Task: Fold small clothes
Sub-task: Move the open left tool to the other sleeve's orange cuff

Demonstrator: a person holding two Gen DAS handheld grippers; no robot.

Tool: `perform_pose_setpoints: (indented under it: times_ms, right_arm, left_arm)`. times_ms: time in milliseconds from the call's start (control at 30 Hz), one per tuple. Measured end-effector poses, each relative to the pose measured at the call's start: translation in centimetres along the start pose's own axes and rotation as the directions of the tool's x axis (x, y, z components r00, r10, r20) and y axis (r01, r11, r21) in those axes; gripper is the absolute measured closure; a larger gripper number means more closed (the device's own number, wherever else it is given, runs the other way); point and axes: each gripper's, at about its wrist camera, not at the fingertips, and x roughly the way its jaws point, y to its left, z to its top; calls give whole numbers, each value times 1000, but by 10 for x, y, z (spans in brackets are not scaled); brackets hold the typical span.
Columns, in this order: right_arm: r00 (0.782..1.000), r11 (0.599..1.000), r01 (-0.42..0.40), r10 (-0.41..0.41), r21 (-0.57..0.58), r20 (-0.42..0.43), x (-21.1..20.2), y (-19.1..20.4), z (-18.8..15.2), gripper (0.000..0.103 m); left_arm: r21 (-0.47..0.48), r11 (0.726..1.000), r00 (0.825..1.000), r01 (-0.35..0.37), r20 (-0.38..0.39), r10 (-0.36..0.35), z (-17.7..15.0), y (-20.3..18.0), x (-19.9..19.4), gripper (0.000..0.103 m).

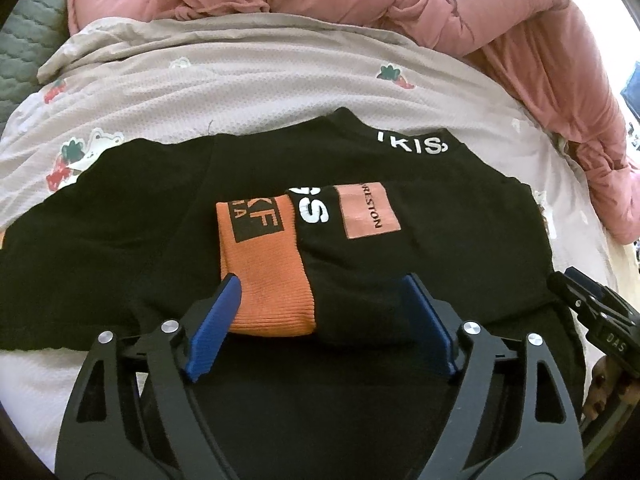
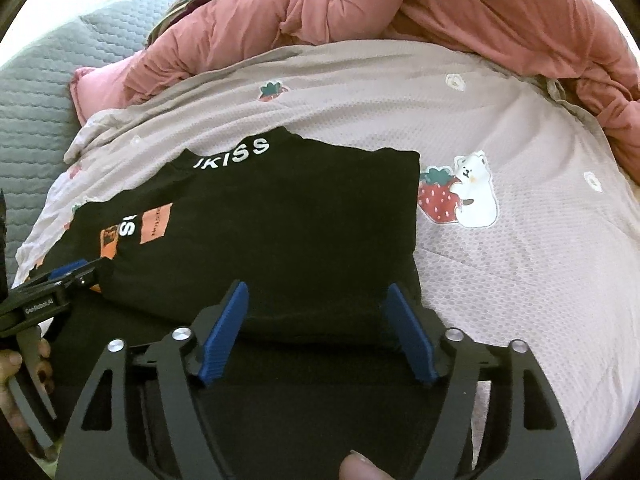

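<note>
A small black top (image 1: pixel 120 236) with white lettering lies on the bed, partly folded. It also shows in the right wrist view (image 2: pixel 300 232). Its sleeve with an orange cuff (image 1: pixel 264 264) and an orange patch (image 1: pixel 370 212) is folded across the body. My left gripper (image 1: pixel 324 284) is open, its blue fingers (image 1: pixel 218 324) on either side of the cuff end. My right gripper (image 2: pixel 318 292) is open, straddling the near folded edge of the top. Each gripper shows at the edge of the other's view.
The top lies on a pale sheet (image 2: pixel 520 272) printed with strawberries and bears. A bunched pink duvet (image 1: pixel 520 20) runs along the far and right sides. A grey quilted cover (image 2: pixel 36 112) lies at the far left.
</note>
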Motion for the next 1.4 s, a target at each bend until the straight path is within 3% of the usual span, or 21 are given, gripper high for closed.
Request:
perform_pose_setpoints:
  times_ms: [267, 333, 600, 1067, 1400]
  right_arm:
    - [1000, 1000, 5, -5, 4, 23, -9, 1, 2, 30]
    - [999, 1000, 2, -2, 6, 35, -13, 2, 3, 18]
    - [998, 1000, -8, 8, -10, 68, -28, 11, 7, 18]
    - [996, 998, -35, 39, -51, 83, -38, 38, 10, 18]
    - [992, 991, -75, 86, -110, 94, -41, 75, 16, 18]
  left_arm:
    - [-8, 1000, 1000, 1, 20, -1, 2, 0, -10, 20]
    - [-10, 1000, 1000, -2, 24, 2, 2, 1, -12, 20]
    - [-36, 999, 998, -16, 63, 18, 4, 10, -28, 10]
    - [-108, 994, 990, -29, 137, 44, 7, 42, -62, 10]
    - [-181, 976, 965, -125, 206, 162, 4, 79, -92, 10]
